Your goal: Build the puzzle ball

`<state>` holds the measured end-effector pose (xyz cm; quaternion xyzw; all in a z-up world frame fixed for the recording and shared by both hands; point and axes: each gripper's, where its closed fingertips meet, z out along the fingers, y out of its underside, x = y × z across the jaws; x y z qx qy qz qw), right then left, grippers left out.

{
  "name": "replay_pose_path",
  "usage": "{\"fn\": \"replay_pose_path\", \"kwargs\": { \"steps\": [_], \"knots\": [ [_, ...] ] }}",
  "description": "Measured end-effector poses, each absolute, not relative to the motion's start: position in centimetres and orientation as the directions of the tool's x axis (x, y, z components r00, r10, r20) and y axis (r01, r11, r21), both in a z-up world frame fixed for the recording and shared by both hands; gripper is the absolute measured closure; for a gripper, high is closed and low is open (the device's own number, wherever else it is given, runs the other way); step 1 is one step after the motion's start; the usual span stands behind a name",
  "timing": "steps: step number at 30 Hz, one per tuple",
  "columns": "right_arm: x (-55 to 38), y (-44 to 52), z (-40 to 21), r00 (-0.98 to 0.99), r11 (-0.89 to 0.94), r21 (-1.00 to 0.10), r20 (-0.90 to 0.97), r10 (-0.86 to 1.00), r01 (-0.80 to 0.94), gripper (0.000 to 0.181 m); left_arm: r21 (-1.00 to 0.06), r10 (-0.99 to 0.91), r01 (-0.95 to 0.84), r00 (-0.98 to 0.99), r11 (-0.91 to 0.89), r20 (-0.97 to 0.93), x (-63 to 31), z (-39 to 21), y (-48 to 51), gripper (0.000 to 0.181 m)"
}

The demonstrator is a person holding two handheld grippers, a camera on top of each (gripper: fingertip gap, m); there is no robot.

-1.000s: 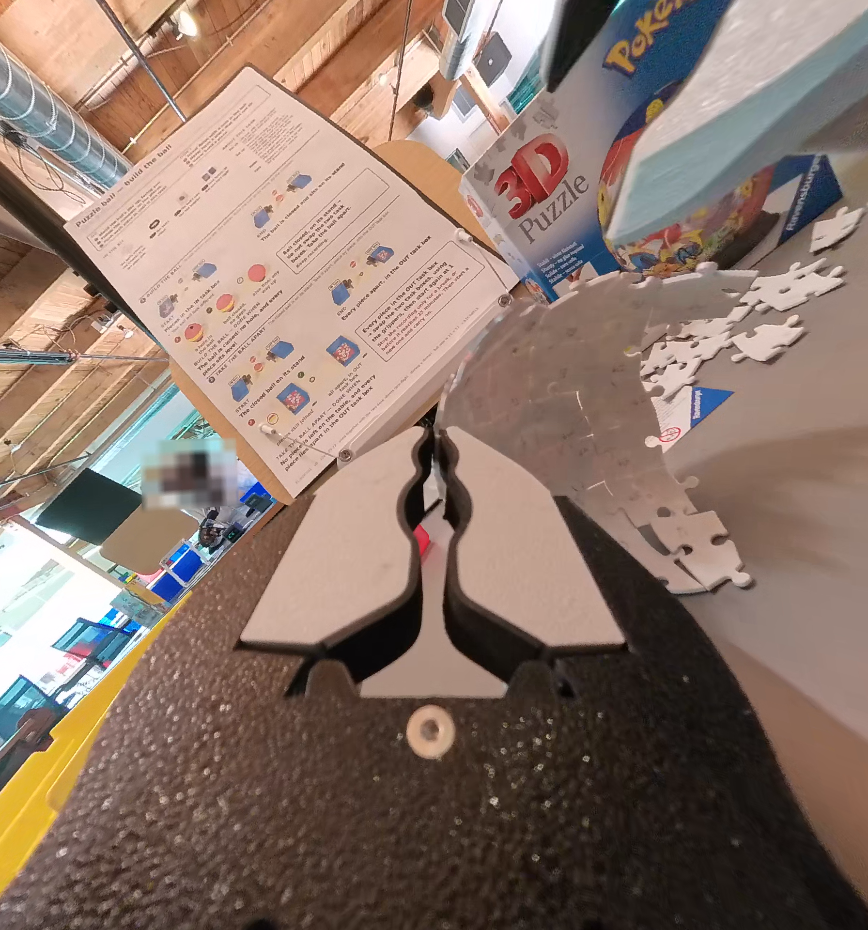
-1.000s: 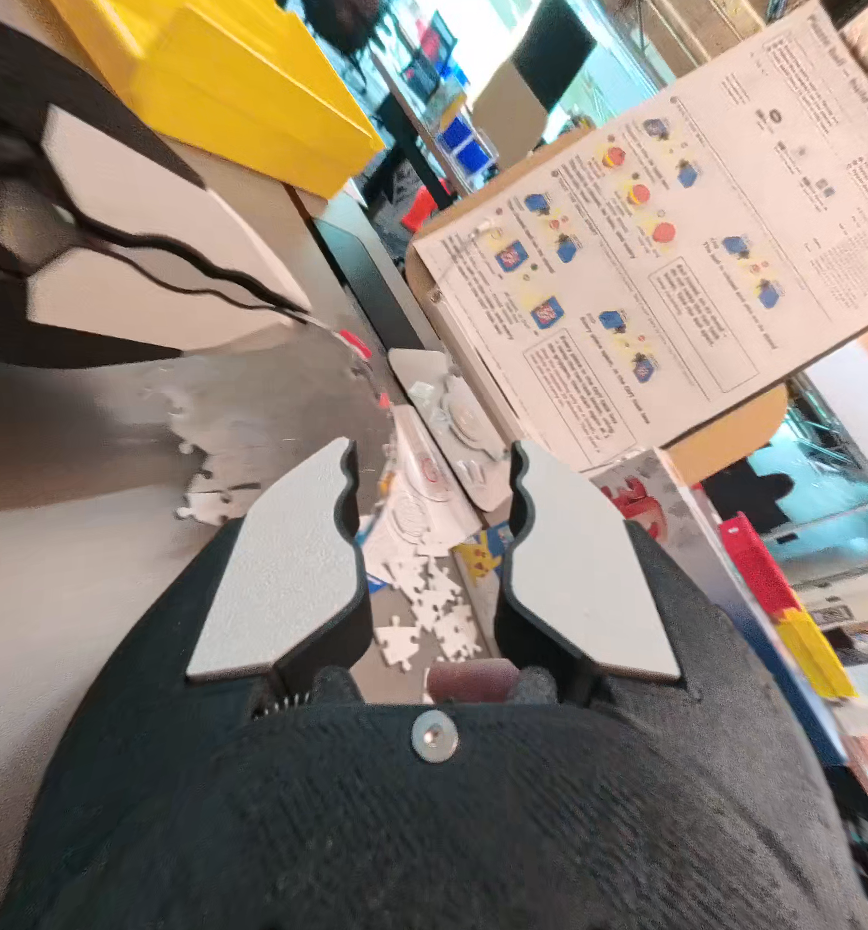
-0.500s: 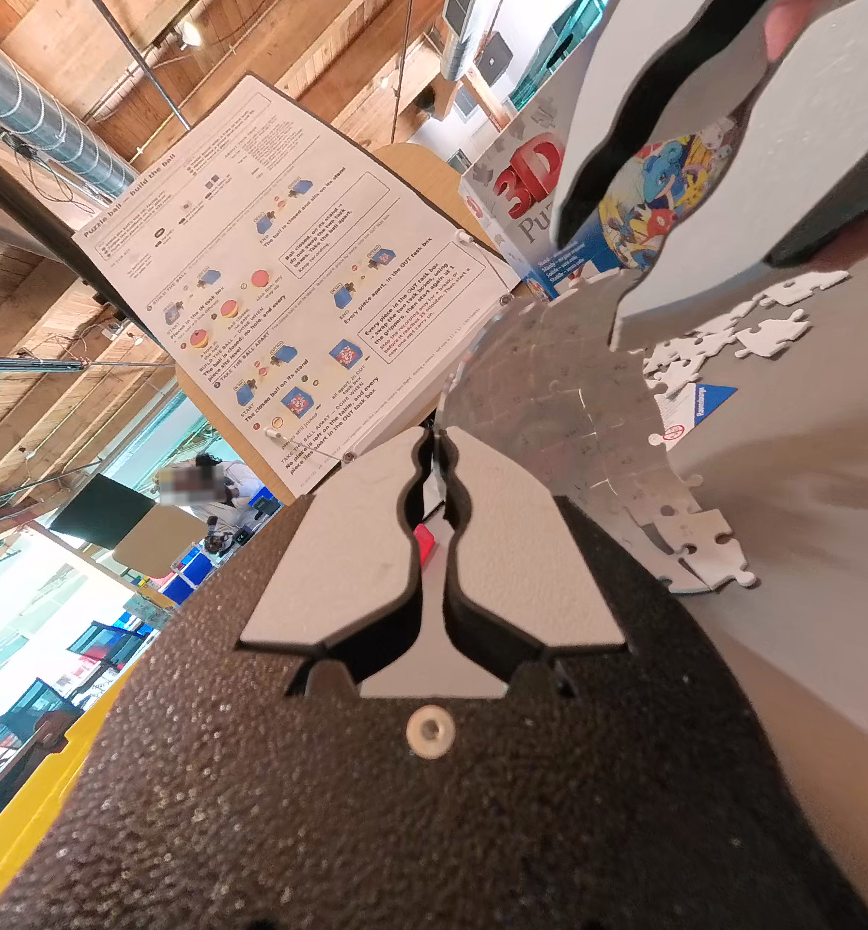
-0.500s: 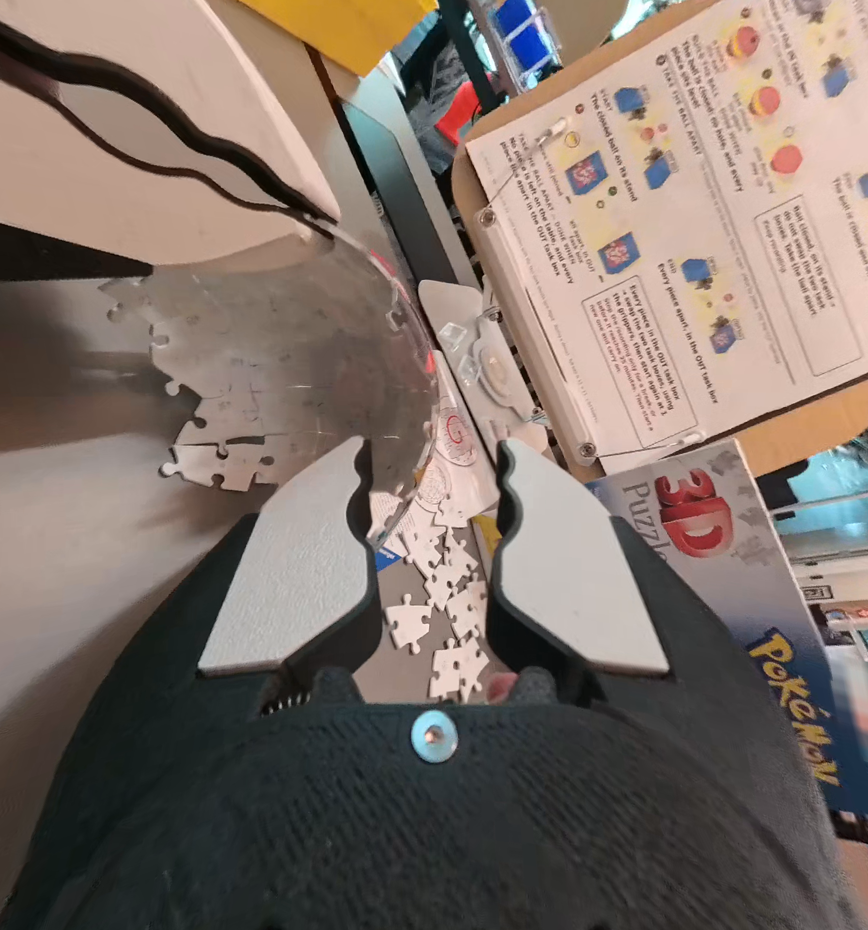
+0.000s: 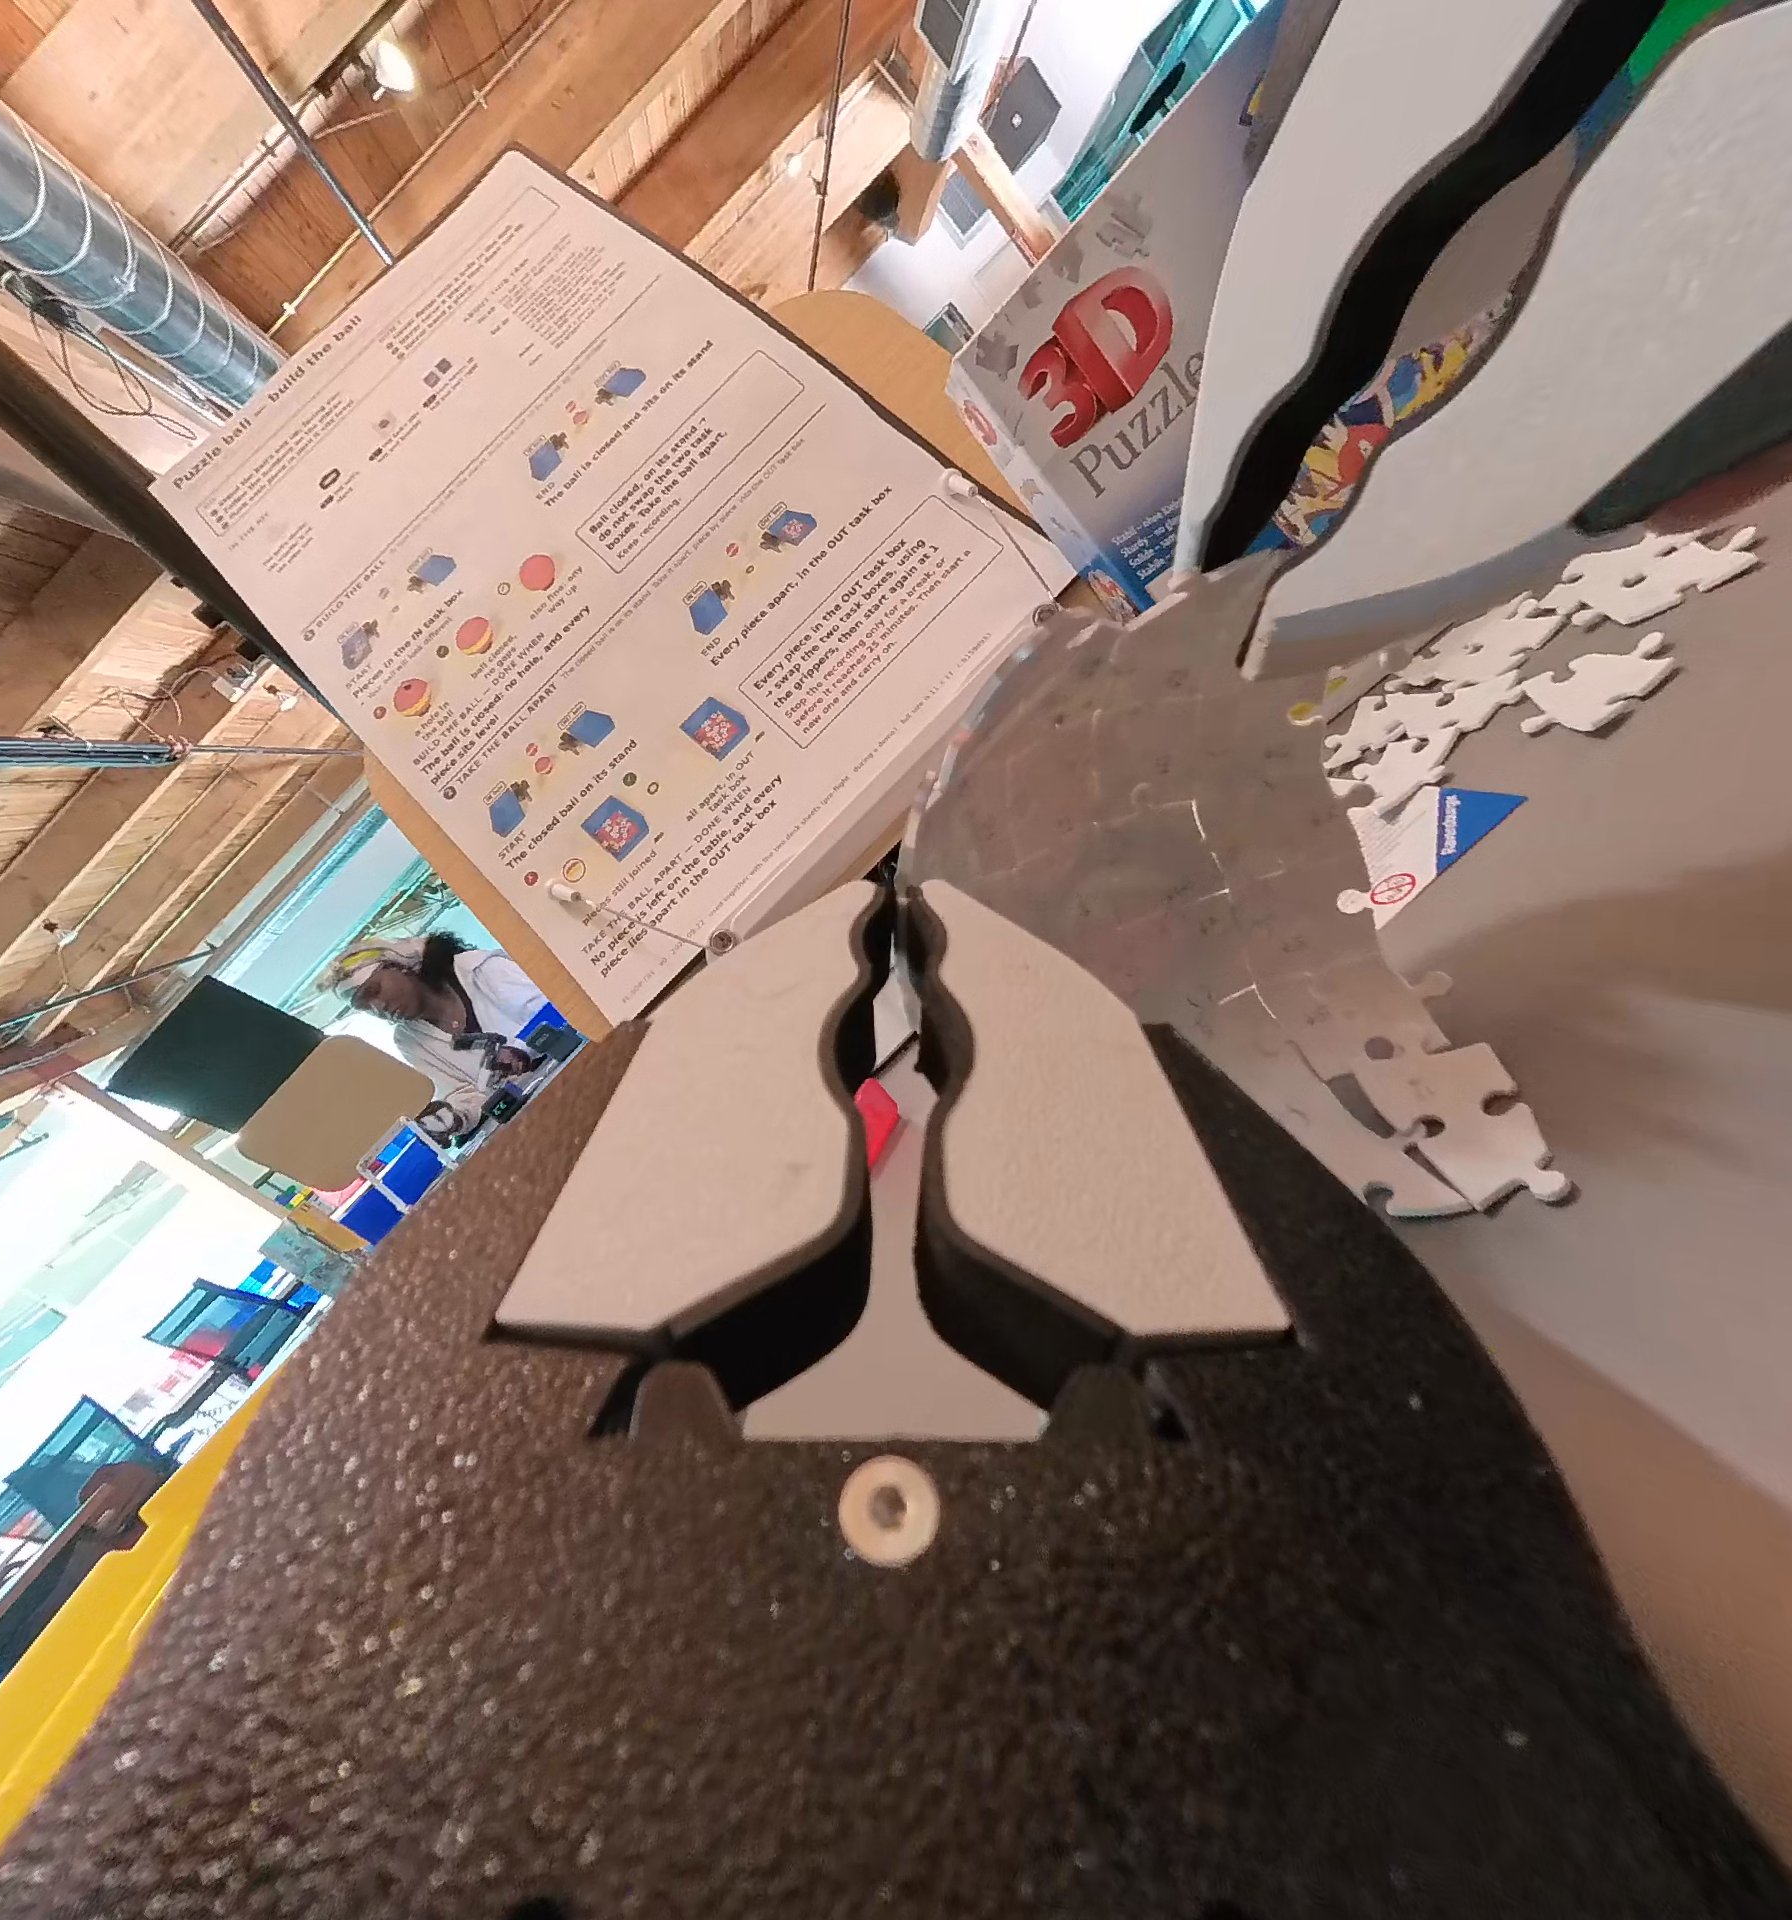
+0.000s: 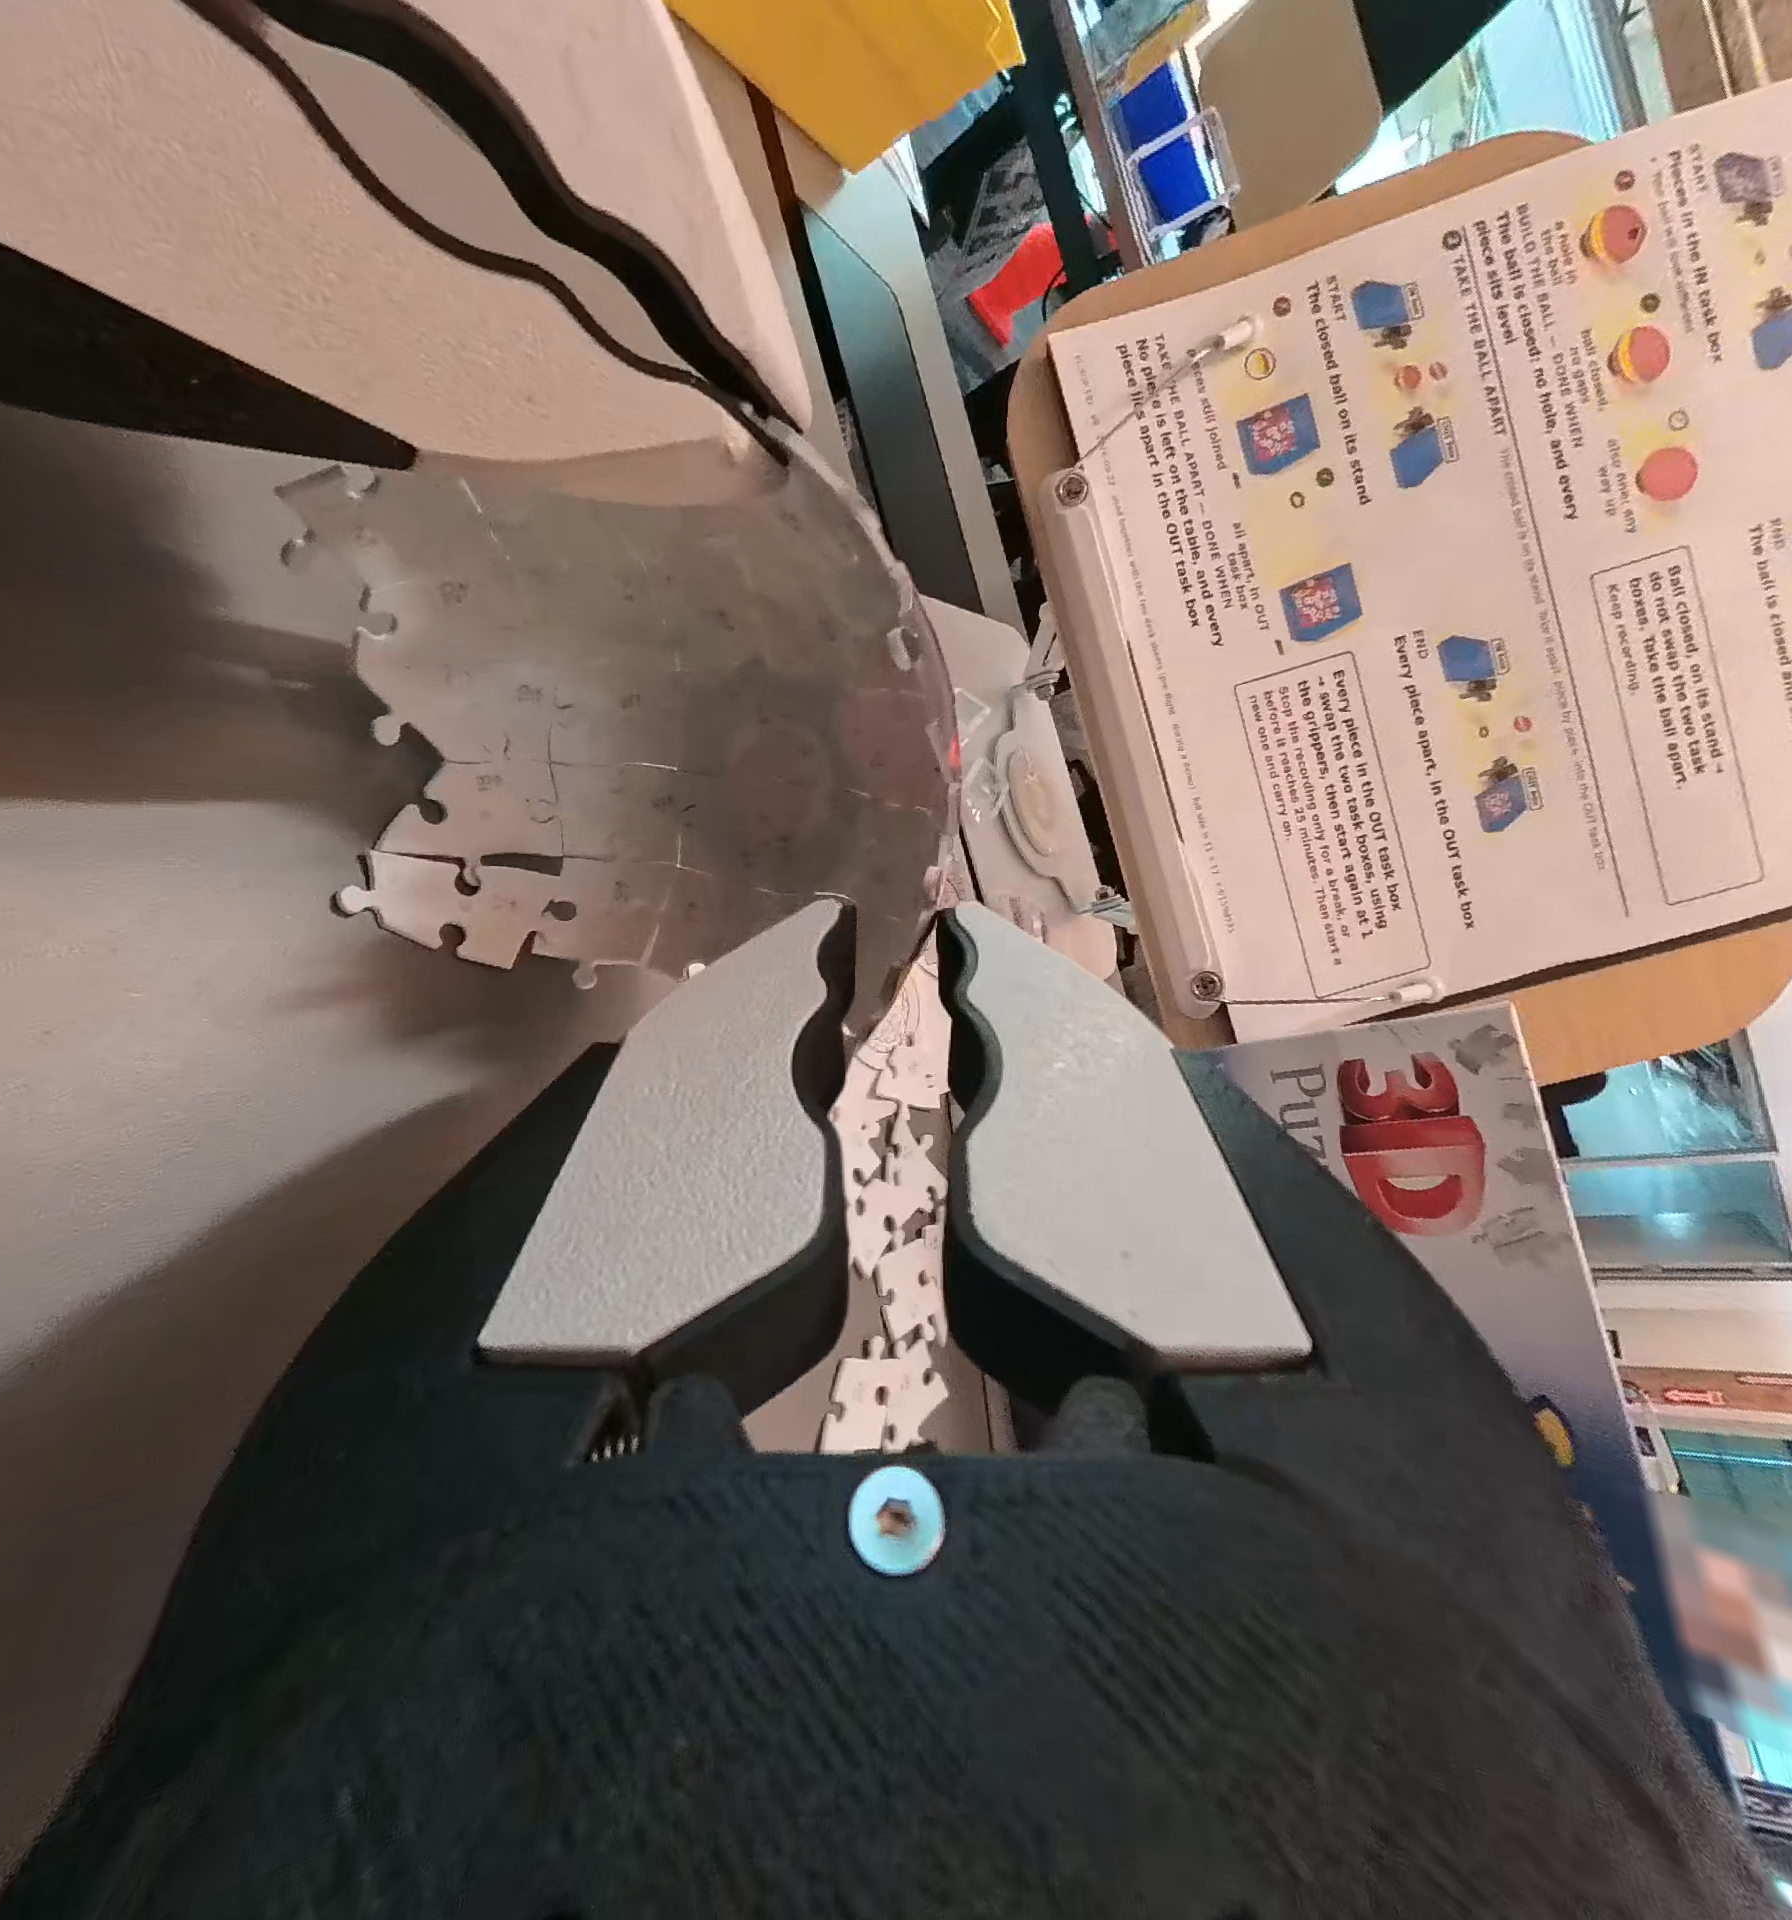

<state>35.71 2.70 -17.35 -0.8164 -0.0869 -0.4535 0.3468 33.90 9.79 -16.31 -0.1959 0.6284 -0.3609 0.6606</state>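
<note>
A curved, partly built puzzle ball shell, silver on its inner side, stands on edge on the grey table. My left gripper is shut on one end of its rim. In the right wrist view the shell lies ahead, with the left gripper pinching its far rim. My right gripper straddles the near rim with the jaws narrowly apart. It also shows in the left wrist view at the shell's far edge. Several loose white pieces lie behind; they also show in the right wrist view.
A puzzle box stands behind the pieces, also in the right wrist view. An instruction sheet on a board stands at the back. A yellow bin is at the left. A leaflet lies by the shell. About 8 centimeters separates my left fingertips from my right.
My right gripper has come in to the shell's rim and its jaws have narrowed around it. My left gripper has kept its hold on the shell, barely moving.
</note>
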Motion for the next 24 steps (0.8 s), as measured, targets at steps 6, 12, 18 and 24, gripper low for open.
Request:
{"fn": "replay_pose_path", "kwargs": {
  "steps": [6,12,18,24],
  "knots": [
    [35.7,2.6,-17.0,0.557,-0.744,-0.481,0.811,-0.177,0.464,0.169,-0.711,-0.721,0.227,-0.049,0.666,-0.691,33.9,-16.4,9.8,0.179],
    [35.7,2.9,-17.0,0.534,-0.754,-0.484,0.819,-0.212,0.444,0.162,-0.707,-0.718,0.229,-0.047,0.669,-0.694,33.9,-16.4,9.6,0.179],
    [35.2,1.7,-16.4,0.527,-0.731,-0.573,0.778,-0.343,0.37,0.152,-0.713,-0.723,0.219,-0.047,0.666,-0.69,34.0,-16.4,9.8,0.179],
    [35.0,-0.3,-18.3,0.566,-0.707,-0.668,0.684,-0.46,0.233,0.157,-0.708,-0.718,0.217,-0.043,0.672,-0.694,34.0,-16.4,9.8,0.179]
  ]
}}
